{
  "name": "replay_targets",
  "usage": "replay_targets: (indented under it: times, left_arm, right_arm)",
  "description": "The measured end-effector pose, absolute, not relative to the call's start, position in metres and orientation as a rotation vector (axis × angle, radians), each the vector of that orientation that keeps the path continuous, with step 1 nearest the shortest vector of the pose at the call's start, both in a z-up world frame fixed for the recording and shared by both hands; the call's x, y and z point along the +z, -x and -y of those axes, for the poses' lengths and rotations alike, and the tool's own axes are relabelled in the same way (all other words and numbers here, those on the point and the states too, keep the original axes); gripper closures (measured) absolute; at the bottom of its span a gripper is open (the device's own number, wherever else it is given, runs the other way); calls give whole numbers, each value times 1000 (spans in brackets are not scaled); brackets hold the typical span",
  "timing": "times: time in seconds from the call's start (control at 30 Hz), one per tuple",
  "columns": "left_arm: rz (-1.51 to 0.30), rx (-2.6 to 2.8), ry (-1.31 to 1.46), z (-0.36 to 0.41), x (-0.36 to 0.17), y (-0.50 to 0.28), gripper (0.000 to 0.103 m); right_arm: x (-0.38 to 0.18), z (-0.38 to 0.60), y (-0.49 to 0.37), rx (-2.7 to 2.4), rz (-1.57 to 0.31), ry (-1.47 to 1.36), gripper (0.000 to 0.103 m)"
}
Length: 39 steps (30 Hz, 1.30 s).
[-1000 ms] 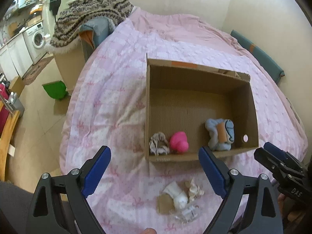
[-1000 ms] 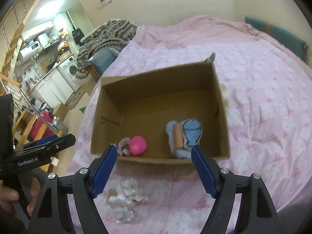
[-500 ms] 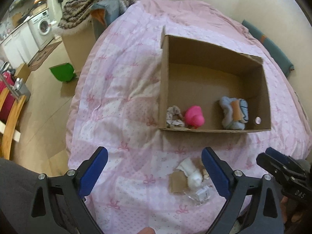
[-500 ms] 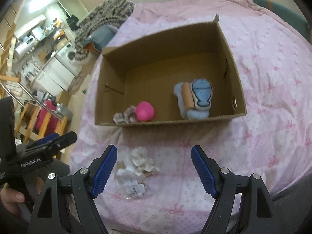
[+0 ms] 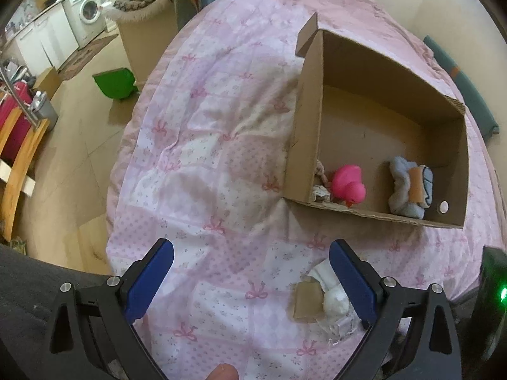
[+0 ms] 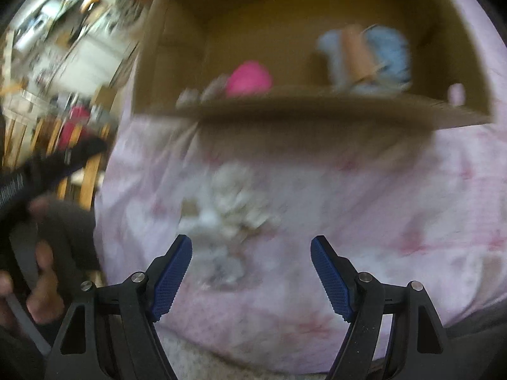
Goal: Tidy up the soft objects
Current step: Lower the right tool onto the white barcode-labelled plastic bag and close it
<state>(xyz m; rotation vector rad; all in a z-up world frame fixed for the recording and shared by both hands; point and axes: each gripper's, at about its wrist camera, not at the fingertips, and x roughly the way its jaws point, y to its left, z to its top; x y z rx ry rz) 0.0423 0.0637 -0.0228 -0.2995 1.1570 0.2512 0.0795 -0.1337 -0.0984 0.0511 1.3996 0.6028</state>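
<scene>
Seemingly, the white soft bundle (image 6: 226, 218) on the pink quilt (image 6: 380, 196) is found just above the wide-open, empty right gripper (image 6: 251, 269), left of centre, nearer than the likewise open, empty left gripper (image 5: 252, 281).

Left hand-held gripper (image 5: 252, 259) wide open, nothing between the blue pads. Right hand-held gripper (image 6: 252, 255) same deal, spread apart, bit blurry.

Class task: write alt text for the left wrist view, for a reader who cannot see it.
An open left gripper hovers over a pink bedspread, a white soft toy by its right finger. Beyond, a cardboard box holds a pink rubber duck and a blue plush.
</scene>
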Motion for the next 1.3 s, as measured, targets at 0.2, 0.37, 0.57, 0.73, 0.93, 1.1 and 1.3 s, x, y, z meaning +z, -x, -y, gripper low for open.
replay_targets:
  times: [0.2,0.37,0.57,0.73,0.93,1.1,1.3]
  left_arm:
    - [-1179,243,301,-64,-28,-44,5]
    - [-1170,249,296,-63,-29,-44,5]
    - [-1186,251,298,-64,-31,-46,5]
    - [-1220,247,296,-64,-36,-43,5]
    - [-1258,246,275,-62,-42,-41,5]
    - [-1381,209,278,-55,-68,-44,5]
    - [-1452,117,319,-47,-86,-48,20]
  right_arm:
    - [-113,100,-61,684,-1424,82,20]
    - [-126,87,-58,680,-1442,141,32]
    - [-121,91,-53,688,-1444,134,63]
    - [-95,106,-56,726,-1416,110,67]
    - [-64,132,-63,729,-1365,33,68]
    - [-41,168,-81,677,-1255,-119,68]
    - [-45,185,-92,628,-1240,-208,68]
